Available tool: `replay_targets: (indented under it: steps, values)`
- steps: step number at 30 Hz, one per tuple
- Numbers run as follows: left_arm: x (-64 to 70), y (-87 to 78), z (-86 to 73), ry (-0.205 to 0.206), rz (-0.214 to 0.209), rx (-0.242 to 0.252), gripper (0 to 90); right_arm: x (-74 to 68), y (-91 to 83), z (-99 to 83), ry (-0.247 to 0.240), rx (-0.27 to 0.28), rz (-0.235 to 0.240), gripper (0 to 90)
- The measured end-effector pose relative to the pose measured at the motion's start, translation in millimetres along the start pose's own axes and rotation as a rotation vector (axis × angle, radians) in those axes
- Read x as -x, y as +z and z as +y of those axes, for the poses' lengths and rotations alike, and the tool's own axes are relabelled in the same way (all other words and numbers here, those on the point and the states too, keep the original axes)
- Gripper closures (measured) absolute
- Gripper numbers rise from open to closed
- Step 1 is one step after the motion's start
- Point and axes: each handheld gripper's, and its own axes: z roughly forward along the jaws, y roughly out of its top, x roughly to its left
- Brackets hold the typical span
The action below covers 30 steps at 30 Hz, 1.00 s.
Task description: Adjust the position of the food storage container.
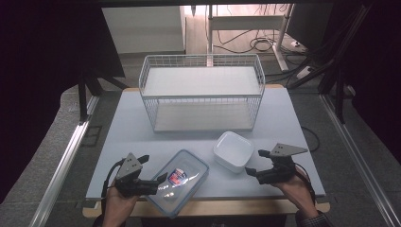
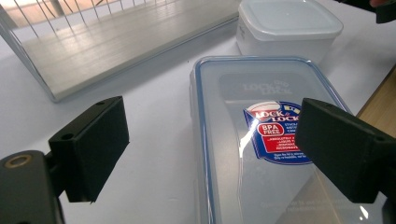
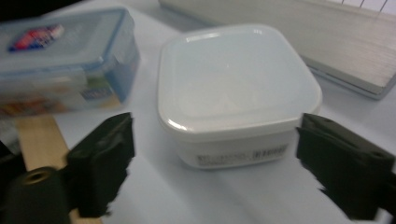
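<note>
High view, your table: a pale blue-grey tabletop [image 1: 123, 127] with a bare wood strip along the near edge; dark grey floor on both sides.
Left gripper: your left gripper [image 1: 156, 170] sits at the near left, jaws spread wide and empty; in the left gripper view one jaw hangs over the bare table and the other over the label, with no contact that can be made out.
Clear container: the clear container [image 1: 182, 182], blue-rimmed, lies near centre, its near corner over the wood strip, just right of your left gripper.
Writing: the red and blue label [image 2: 275, 133] reads "LOCK & LOCK" and "BPA FREE"; the same brand is embossed in the lid; the smaller print is too fine to read.
Right gripper: your right gripper [image 1: 255, 163] at the near right is wide open and holds nothing, pointing at the white tub without touching it.
White tub: the white tub [image 1: 233, 150], square and lidded, stands just beyond and right of the clear container; its side sticker [image 3: 243, 156] is too blurred to read.
Wire rack: a white two-tier wire rack [image 1: 202, 92] stands farther back at centre.
Room: cables [image 1: 257, 45] and desk legs on the floor beyond; dark at left and right.
</note>
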Motion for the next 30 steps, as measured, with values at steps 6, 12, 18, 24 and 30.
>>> replay_targets:
  steps: [6, 12, 18, 24, 30]
  values:
    - [2.1, 5.0, -2.5, 0.009, 0.012, -0.027, 6.5, 3.7, -7.8, 4.8, 0.059, 0.010, 0.016, 13.1]
    - [1.2, 3.1, -2.7, 0.009, -0.011, -0.011, 6.5, 3.2, 0.3, 2.4, 0.103, -0.029, 0.033, 4.9]
    - [-1.3, 1.9, -3.7, -0.018, -0.022, -0.003, 6.5, -3.9, 2.5, 7.3, 0.086, -0.053, 0.015, 1.2]
    - [-1.5, 1.6, -3.1, -0.022, -0.034, -0.023, 7.0, -0.1, 4.8, 7.9, 0.083, -0.095, 0.009, 4.6]
    - [-3.9, -5.2, -0.5, -0.032, -0.044, -0.008, 7.3, 1.3, 7.6, 18.7, 0.079, -0.116, -0.064, 24.7]
